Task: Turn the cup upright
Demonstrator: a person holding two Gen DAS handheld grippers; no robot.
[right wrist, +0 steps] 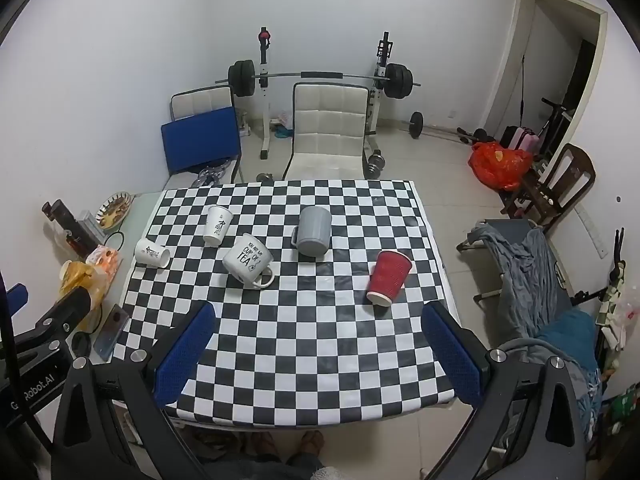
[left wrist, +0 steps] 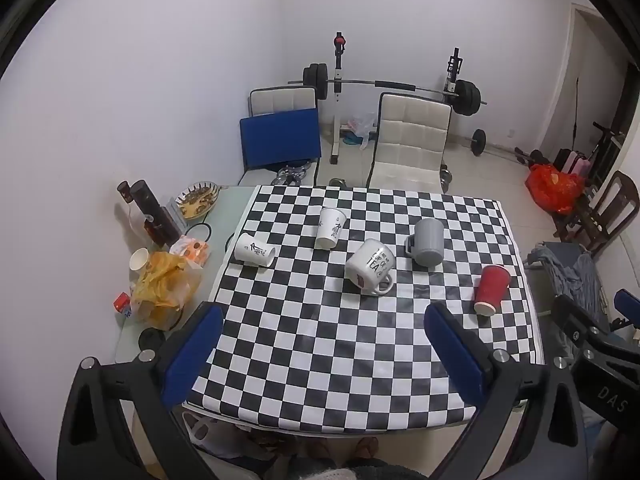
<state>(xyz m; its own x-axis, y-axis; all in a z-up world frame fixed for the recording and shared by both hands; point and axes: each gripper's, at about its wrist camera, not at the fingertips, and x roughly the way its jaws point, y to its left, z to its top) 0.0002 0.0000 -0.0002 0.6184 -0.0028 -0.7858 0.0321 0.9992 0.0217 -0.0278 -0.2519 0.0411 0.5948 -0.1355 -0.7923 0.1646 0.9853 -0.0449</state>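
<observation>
I see five cups lying on their sides on the checkered bench (right wrist: 304, 344). None is standing up yet, so I think the job is just at its start.

My right claw (right wrist: 318, 354) hangs over the near edge of the bench, with its two blue fingers (right wrist: 450, 356) wide apart and nothing between them. My left claw (left wrist: 326, 354) is the same: fingers apart, holding nothing, up in the air above the near edge. Both point forward and down at the bench.

The red cup (right wrist: 389, 277) is the one nearest to my right claw. It lies ahead of that claw and a little to the right, near the right side of the bench. Its open mouth points toward me and a bit left, and its closed bottom points away. So its long way runs almost straight from me to the far side. In the left view the red cup (left wrist: 492, 289) is off to the right, so I think my right hand is the better one for it.

The white mug (right wrist: 249, 261) with black words lies near the middle, handle toward me. The gray mug (right wrist: 314, 230) lies behind it, to the right. Two white paper cups (right wrist: 218, 225) lie on the left part of the bench, closer to my left claw.

To grab the red cup, I think my right claw must go forward and down, with one finger on each side of it.
</observation>
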